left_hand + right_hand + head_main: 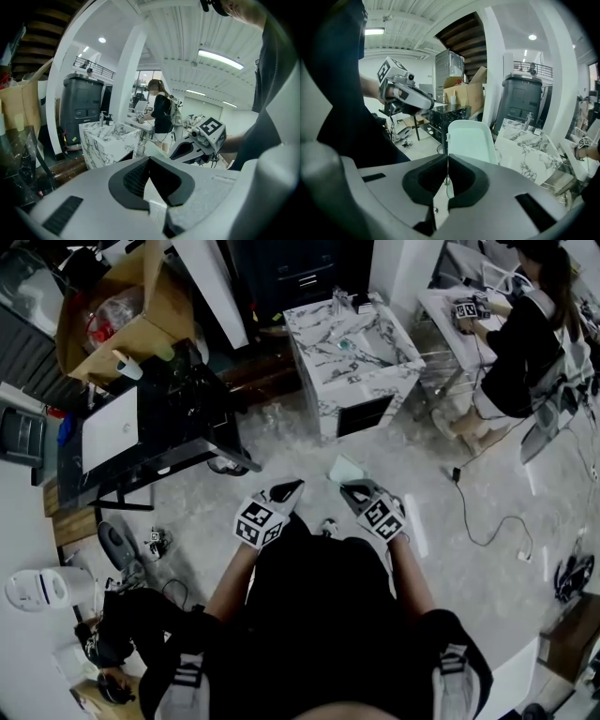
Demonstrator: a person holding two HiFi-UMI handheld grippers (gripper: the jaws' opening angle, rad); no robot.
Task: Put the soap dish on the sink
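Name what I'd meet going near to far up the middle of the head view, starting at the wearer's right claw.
right claw, shut on the rim of the soap dish → soap dish → marble sink → dark cabinet

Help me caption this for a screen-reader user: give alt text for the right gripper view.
The right gripper has its jaws shut on the edge of a pale green soap dish, held out ahead. A marble-patterned sink stands beyond at right; the left gripper hovers at upper left.
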